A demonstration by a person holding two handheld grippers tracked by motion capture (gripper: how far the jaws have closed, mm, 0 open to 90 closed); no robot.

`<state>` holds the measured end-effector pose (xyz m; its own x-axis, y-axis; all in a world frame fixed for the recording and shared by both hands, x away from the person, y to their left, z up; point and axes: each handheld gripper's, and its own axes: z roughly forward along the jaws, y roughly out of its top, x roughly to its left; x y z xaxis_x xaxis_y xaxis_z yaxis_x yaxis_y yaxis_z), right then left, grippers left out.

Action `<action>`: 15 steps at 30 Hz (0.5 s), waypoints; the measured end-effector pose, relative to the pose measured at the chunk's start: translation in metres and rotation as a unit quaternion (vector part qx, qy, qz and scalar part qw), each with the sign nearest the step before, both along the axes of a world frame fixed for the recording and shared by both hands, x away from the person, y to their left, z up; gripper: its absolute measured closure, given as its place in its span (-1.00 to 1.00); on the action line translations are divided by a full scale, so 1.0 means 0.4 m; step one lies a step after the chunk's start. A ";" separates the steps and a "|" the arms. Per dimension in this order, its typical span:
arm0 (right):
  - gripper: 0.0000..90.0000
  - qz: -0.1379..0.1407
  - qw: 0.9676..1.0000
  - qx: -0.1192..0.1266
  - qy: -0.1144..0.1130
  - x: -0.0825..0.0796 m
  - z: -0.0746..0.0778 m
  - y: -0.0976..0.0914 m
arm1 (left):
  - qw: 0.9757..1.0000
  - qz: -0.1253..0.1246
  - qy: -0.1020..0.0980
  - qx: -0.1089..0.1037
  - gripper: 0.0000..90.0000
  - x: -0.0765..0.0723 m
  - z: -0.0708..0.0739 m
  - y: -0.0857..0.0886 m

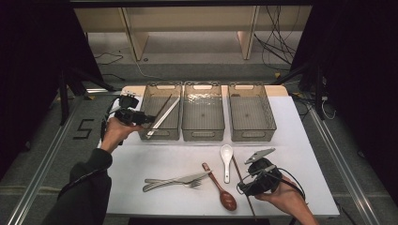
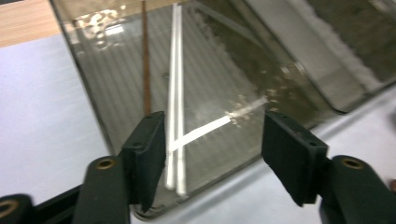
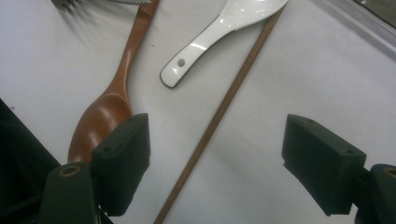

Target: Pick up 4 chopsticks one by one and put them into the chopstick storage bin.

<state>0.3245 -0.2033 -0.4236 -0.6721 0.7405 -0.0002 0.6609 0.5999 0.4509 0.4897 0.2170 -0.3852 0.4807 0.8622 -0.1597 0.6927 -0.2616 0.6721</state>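
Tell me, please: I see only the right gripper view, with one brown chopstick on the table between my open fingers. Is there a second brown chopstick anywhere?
Observer: Yes. A second brown chopstick already lies in the left bin, at the far side of the table.
Operator: Is anything else in that bin?
Observer: A pair of white chopsticks lies beside it.
Operator: Where is the left gripper?
Observer: The left gripper is at the near left corner of that bin, with its fingers open and holding nothing.
Operator: And the other bins?
Observer: The middle bin and the right bin hold nothing that I can see.
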 end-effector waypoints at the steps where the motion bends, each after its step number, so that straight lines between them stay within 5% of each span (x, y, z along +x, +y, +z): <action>1: -0.44 -0.001 1.000 -0.002 0.001 0.001 -0.001 0.000 | 1.000 -0.003 -0.005 -0.003 -0.20 -0.011 0.003 -0.002; 8: -0.30 -0.008 1.000 -0.023 0.014 0.008 -0.007 0.002 | 0.999 -0.027 -0.018 -0.023 -0.33 -0.072 0.002 -0.016; 15: -0.16 0.005 0.996 -0.065 0.054 0.023 -0.032 0.028 | 0.998 -0.051 -0.038 -0.016 -0.44 -0.136 -0.003 -0.034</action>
<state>0.3337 -0.1920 -0.4363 -0.6810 0.7319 -0.0238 0.6945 0.6559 0.2956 0.4351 0.2034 -0.3863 0.5772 0.8034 -0.1463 0.6105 -0.3056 0.7307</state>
